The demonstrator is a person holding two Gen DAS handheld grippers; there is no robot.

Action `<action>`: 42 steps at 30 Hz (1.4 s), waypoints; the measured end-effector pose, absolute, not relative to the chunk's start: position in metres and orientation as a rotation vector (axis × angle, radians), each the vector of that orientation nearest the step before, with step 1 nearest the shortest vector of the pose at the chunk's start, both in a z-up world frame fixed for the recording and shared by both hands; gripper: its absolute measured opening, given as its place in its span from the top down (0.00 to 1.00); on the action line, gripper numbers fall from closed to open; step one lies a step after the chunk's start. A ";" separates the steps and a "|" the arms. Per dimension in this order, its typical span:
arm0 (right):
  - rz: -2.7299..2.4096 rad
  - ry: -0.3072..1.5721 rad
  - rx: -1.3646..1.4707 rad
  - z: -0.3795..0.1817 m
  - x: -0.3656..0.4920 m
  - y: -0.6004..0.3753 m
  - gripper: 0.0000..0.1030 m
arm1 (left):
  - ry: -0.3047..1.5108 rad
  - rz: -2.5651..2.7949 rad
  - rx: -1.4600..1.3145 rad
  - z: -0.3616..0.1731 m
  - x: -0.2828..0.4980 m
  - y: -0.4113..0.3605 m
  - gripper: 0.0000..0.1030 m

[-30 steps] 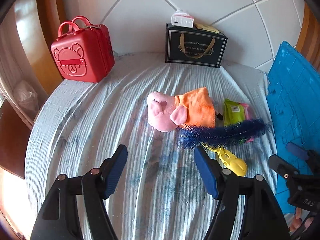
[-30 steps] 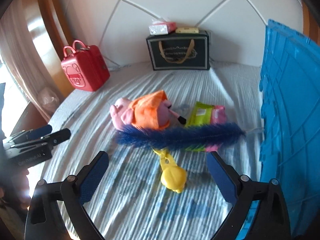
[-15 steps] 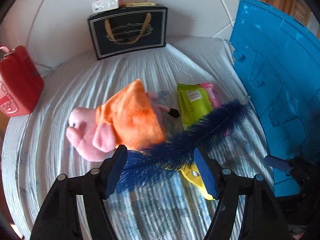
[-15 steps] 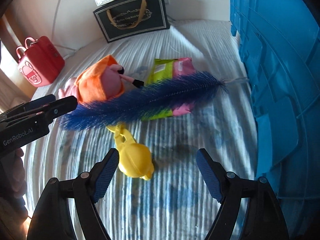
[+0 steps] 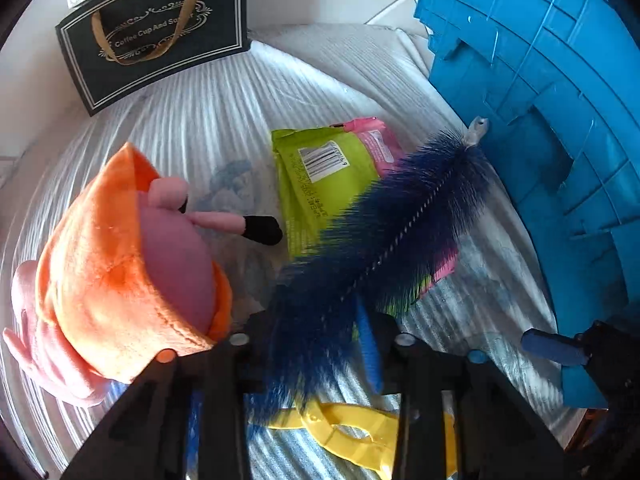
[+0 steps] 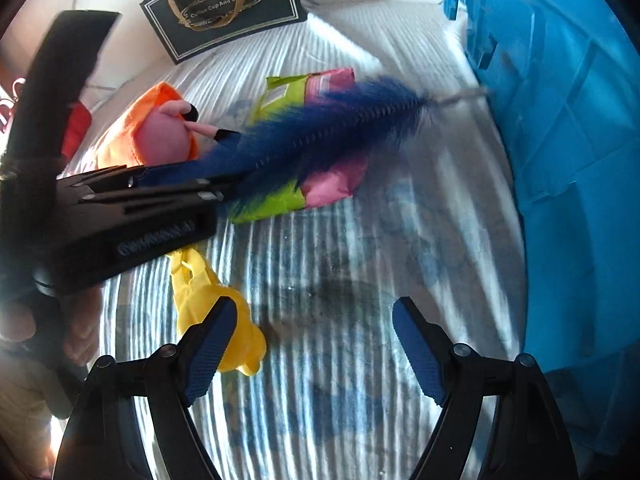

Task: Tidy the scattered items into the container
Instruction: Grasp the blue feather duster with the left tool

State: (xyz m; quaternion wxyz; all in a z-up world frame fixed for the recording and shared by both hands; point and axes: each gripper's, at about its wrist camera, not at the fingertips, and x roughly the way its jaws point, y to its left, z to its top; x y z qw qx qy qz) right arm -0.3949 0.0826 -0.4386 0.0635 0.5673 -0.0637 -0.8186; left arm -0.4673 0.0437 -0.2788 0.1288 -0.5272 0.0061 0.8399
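My left gripper is shut on the near end of a long dark blue bristle brush; from the right wrist view its jaws clamp the brush. The brush lies across a green and pink packet. A pink plush pig in an orange dress lies to the left. A yellow plastic toy lies beside the left finger of my open, empty right gripper. The blue crate stands at the right.
A black gift bag with small boxes on top stands at the back against the white tiled wall. A red case is partly hidden at the left. Everything rests on a pale striped cloth.
My left gripper moved forward and down and shut on the brush's near end. My right gripper moved closer to the yellow toy and stayed open.
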 end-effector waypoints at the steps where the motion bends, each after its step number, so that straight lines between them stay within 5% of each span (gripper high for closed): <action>1: -2.470 -0.199 1.711 -0.439 -0.396 0.082 0.21 | 0.005 2.462 -1.526 -0.276 -0.464 0.038 0.79; 8: -2.425 -0.163 1.654 -0.433 -0.397 0.065 0.21 | -0.054 2.654 -1.598 -0.259 -0.415 -0.026 0.99; 16: -2.370 -0.140 1.578 -0.426 -0.398 0.034 0.21 | -0.133 2.745 -1.719 -0.257 -0.369 -0.079 0.99; 24: -2.412 -0.067 1.568 -0.410 -0.399 0.038 0.22 | -0.064 2.659 -1.575 -0.235 -0.385 -0.039 0.99; 36: -2.395 -0.204 1.681 -0.435 -0.399 0.078 0.21 | 0.212 2.366 -1.513 -0.276 -0.454 0.064 0.83; 42: -2.401 -0.240 1.673 -0.438 -0.406 0.082 0.21 | 0.127 2.315 -1.438 -0.254 -0.454 0.059 0.75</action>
